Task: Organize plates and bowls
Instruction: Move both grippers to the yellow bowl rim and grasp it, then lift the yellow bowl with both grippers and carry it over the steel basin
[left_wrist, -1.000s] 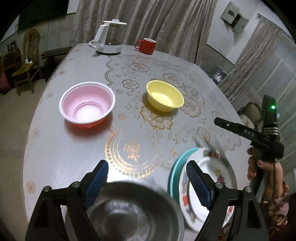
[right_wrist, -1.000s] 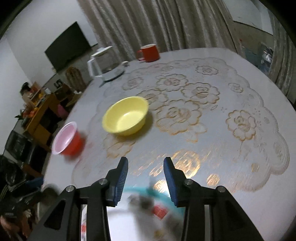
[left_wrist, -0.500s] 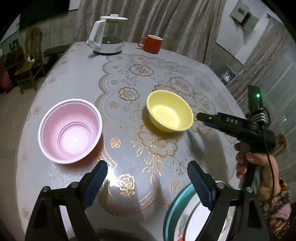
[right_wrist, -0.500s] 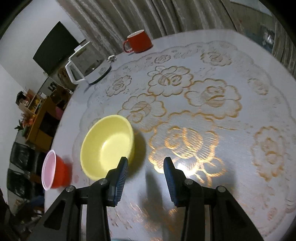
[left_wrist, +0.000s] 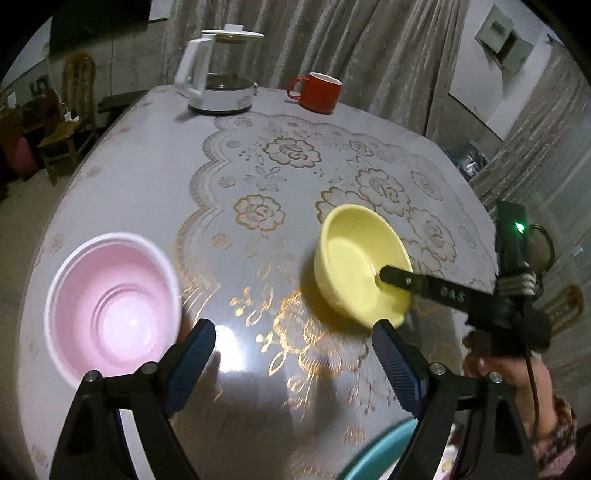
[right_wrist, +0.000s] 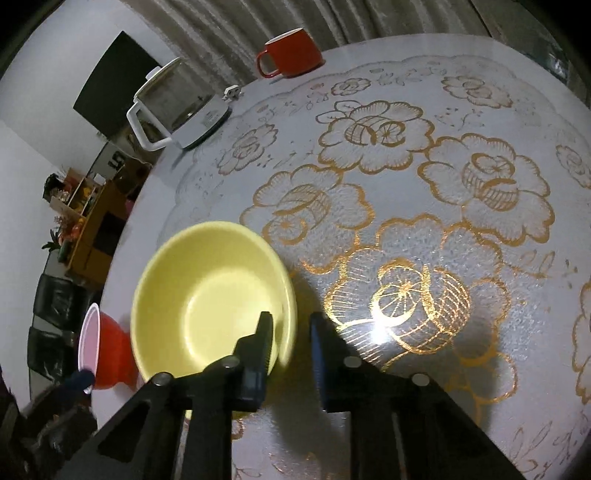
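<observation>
My left tool (left_wrist: 291, 358) gapes wide, empty, beside pink plastic bowl (left_wrist: 110, 306) on bench (left_wrist: 147, 177). My right tool (right_wrist: 288, 350) straddles round yellow bowl (right_wrist: 210, 295) rim, not clamped. Bowls unstacked; sorting barely begun.

Grey curtains (left_wrist: 354, 48) behind the table (left_wrist: 140, 177) — wooden chair (left_wrist: 70, 122) at left.

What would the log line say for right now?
right gripper: open, straddling yellow bowl rim | left gripper: open, holding nothing | pink bowl: on table, untouched
</observation>
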